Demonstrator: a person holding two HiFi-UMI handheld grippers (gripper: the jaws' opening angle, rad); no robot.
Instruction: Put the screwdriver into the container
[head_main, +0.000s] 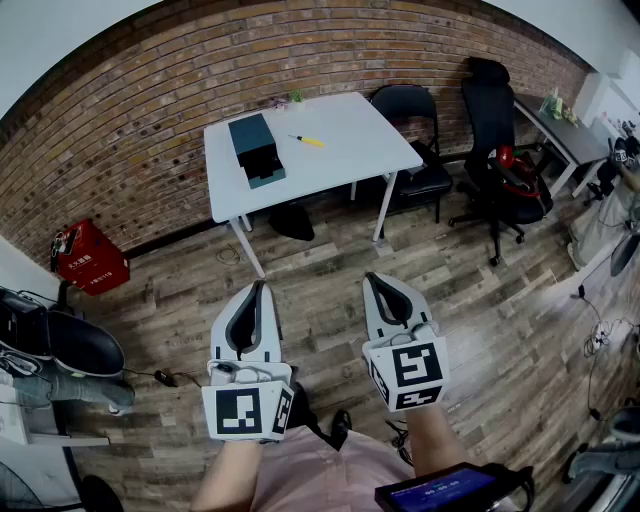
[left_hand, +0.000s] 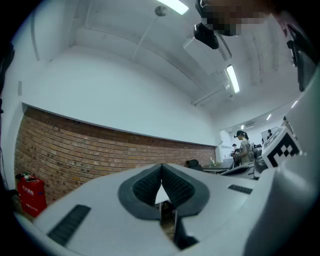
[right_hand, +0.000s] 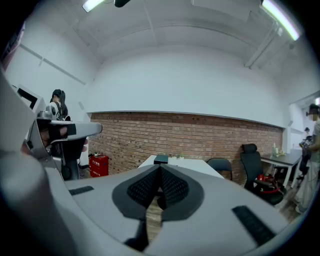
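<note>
Fingers of the left gripper (left_hand: 161, 167) are noted pressed together, with nothing between them. Those of the right gripper (right_hand: 160, 169) are likewise closed and empty. Both are held low over the wooden floor (head_main: 480, 300), well apart from the white table (head_main: 360, 150). The screwdriver (head_main: 307, 141) is recorded lying flat on the table, near the teal container (head_main: 256, 148) but not touching it. It is judged light, stiff and liable to roll. The thicker yellow handle is judged the better place to be gripped, across its width, since the thin shaft is expected to slip.

Yellow screwdriver (head_main: 309, 141), teal container (head_main: 256, 148), white table (head_main: 350, 140), red-brown brick wall (head_main: 150, 100)
</note>
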